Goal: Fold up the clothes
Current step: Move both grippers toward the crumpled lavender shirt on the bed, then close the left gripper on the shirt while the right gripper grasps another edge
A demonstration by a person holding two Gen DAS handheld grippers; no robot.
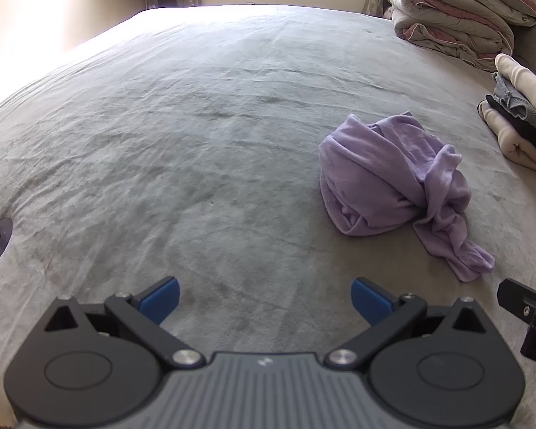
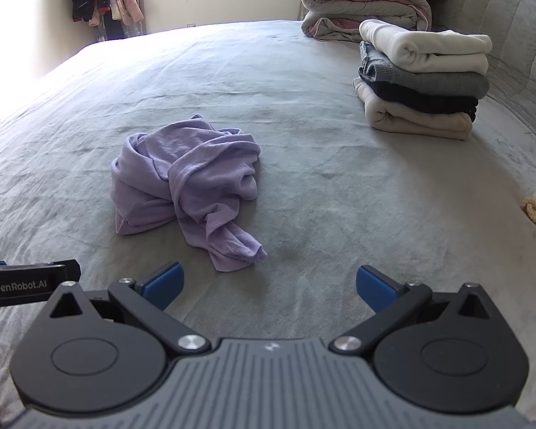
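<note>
Left wrist: left tongs (image 1: 265,300) wide apart, empty, over grey bed (image 1: 196,150); crumpled lilac garment (image 1: 393,186) lies ahead to the right. Right wrist: right tongs (image 2: 269,287) wide apart, empty; garment (image 2: 185,178) just ahead-left, folded stack (image 2: 421,82) far right.

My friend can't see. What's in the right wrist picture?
A crumpled purple garment lies on a grey bed, just beyond the open right gripper with blue fingers. A stack of folded clothes sits further back.
</note>
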